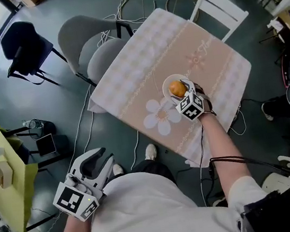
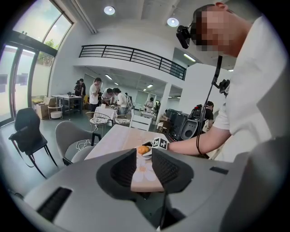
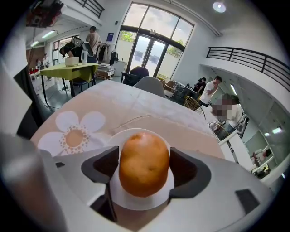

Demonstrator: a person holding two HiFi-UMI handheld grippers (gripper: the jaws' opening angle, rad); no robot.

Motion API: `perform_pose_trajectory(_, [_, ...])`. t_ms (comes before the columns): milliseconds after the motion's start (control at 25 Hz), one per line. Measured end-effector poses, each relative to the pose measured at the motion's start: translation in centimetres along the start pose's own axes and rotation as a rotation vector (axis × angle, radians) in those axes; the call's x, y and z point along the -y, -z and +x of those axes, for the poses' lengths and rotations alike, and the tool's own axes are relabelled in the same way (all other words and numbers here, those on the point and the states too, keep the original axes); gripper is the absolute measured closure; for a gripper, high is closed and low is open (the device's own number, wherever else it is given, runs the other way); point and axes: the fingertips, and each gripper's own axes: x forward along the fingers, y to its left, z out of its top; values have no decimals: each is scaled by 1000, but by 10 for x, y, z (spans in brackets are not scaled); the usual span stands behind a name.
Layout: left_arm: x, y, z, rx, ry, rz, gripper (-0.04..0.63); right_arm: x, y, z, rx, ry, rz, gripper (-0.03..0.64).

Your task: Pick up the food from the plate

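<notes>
Off the table's near edge, at far left beside the person's hip, the left gripper hangs with jaws released, a narrow gap between them and nothing in it. Toward the table's near edge lies a printed flower. Just right of it stands the plate, carrying the food, a rounded orange-brown piece resting on the plate's middle. Right gripper reaches over the plate from the near side; its jaws stand wide, flanking the food closely, not clenched on it.
</notes>
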Motion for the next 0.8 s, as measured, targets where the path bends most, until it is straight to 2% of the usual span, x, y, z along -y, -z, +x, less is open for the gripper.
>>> perform_pose_trajectory(200, [-7,1,-7,11,-15,0,485,2,1,4,-17,14,21,265])
perform_pose_trajectory(440, [-11,5,-24,35,-14,9,486,-1,-14,-22,23,42,136,265])
perform_pose_trajectory(800, [-8,16,-48,78,90,21,486,-46,-55,-107,98,84,239,265])
